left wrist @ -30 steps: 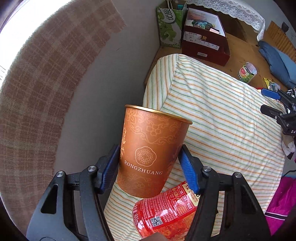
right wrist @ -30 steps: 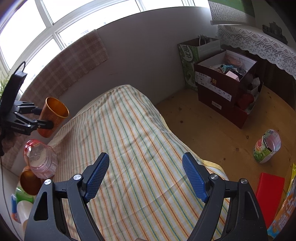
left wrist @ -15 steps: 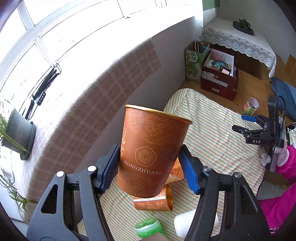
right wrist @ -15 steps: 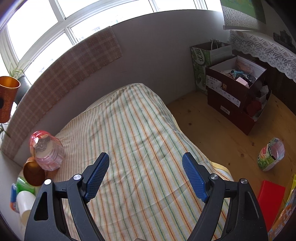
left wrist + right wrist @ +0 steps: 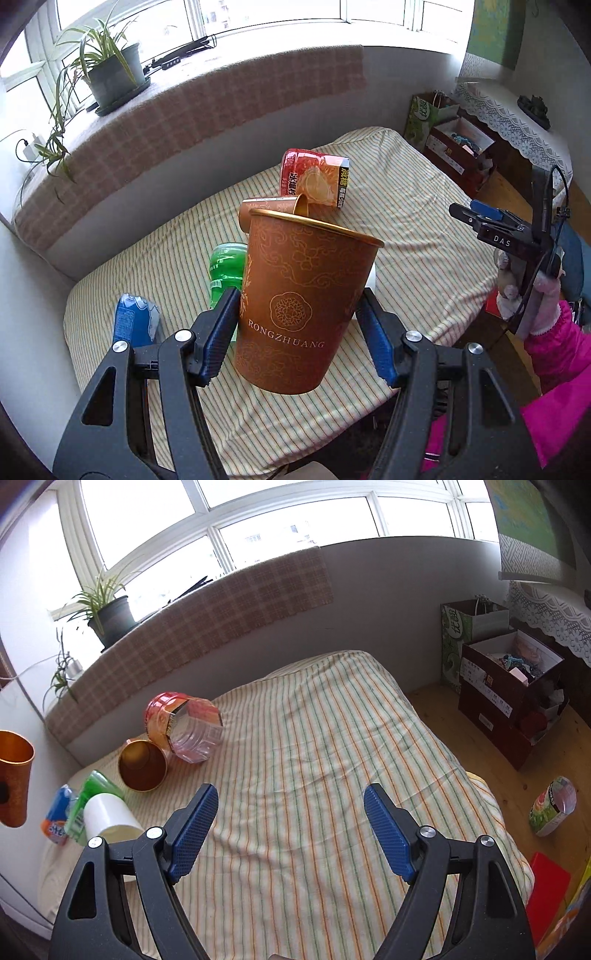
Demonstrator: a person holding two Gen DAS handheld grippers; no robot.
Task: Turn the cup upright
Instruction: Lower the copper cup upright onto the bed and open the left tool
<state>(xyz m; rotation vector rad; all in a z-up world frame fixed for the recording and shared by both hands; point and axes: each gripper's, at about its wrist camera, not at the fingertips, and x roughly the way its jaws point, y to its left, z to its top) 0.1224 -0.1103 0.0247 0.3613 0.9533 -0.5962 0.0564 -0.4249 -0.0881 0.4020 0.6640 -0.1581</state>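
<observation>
My left gripper is shut on a copper-orange paper cup marked RONGZHUANG. The cup is mouth up, slightly tilted, held in the air above the striped table. The cup also shows at the left edge of the right wrist view. My right gripper is open and empty above the striped cloth; it also shows at the right of the left wrist view.
On the cloth's left end lie a second orange cup on its side, a red-labelled plastic jar, a white cup, a green bottle and a blue packet. A brown box and a can sit on the floor.
My left gripper has swung upward and back with the cup, so its view turned from the table's far end to the whole table and window. My right gripper shifted slightly.
</observation>
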